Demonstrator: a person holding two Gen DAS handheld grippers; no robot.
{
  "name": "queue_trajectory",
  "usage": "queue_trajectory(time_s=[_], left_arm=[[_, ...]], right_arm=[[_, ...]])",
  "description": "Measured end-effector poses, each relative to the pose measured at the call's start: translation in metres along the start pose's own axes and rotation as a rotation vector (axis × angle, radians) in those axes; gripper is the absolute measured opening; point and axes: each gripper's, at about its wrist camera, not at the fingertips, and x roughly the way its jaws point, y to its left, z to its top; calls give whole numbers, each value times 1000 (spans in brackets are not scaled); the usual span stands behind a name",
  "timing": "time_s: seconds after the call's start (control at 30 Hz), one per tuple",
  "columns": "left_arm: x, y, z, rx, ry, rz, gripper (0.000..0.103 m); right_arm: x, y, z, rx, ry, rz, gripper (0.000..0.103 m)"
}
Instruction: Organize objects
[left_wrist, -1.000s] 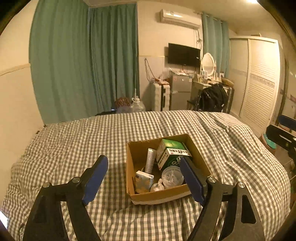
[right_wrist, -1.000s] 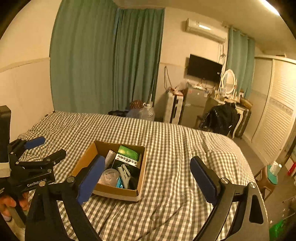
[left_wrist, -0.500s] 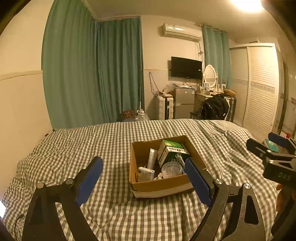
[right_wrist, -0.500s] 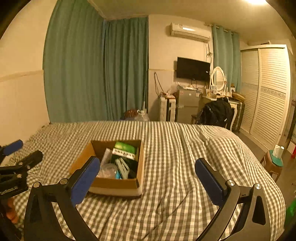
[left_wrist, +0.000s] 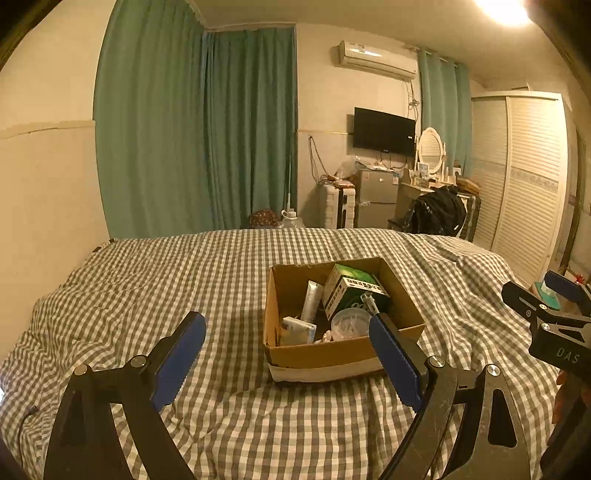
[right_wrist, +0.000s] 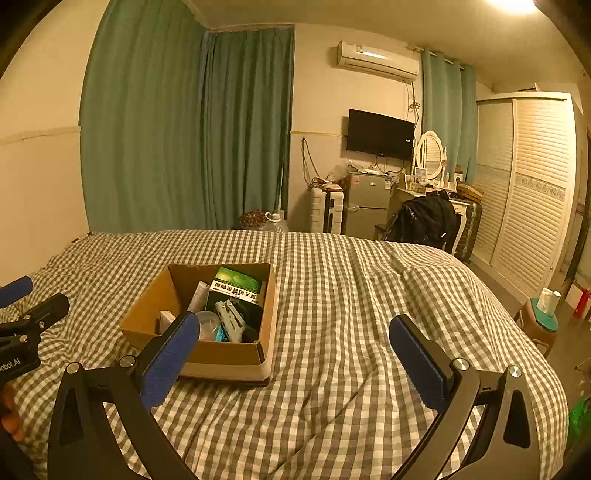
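Note:
A brown cardboard box (left_wrist: 325, 356) (right_wrist: 221, 356) sits on the checked bedspread (left_wrist: 229, 273) (right_wrist: 351, 295). Inside it lie a green carton (left_wrist: 351, 288) (right_wrist: 236, 284), a white tube (left_wrist: 311, 301) (right_wrist: 197, 291), a clear round tub (left_wrist: 349, 323) (right_wrist: 207, 319), a small white packet (left_wrist: 298, 330) and a grey clip-like tool (right_wrist: 231, 314). My left gripper (left_wrist: 286, 345) hovers open just before the box, nothing between its blue pads. My right gripper (right_wrist: 295, 345) hangs open to the box's right, over bare bedspread. Each gripper shows at the edge of the other's view: the right gripper (left_wrist: 546, 306), the left gripper (right_wrist: 22, 314).
A beige wall (left_wrist: 44, 206) borders the bed's left side. Past the far edge are green curtains (left_wrist: 199, 140), a small fridge (left_wrist: 375, 199), a chair with a black jacket (right_wrist: 424, 218) and a slatted wardrobe (right_wrist: 532, 192). A stool (right_wrist: 541, 325) stands at the bed's right.
Both grippers have pulled back and levelled out, so the box sits farther off and more of the room shows. Both stayed open. The box's contents have not moved.

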Motion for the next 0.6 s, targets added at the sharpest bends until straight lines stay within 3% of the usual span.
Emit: queue_trajectory(time_s=[0.6], left_arm=[[-1,0,0,-6,13,5,93]], right_arm=[[5,9,-3,-12,12,18,103]])
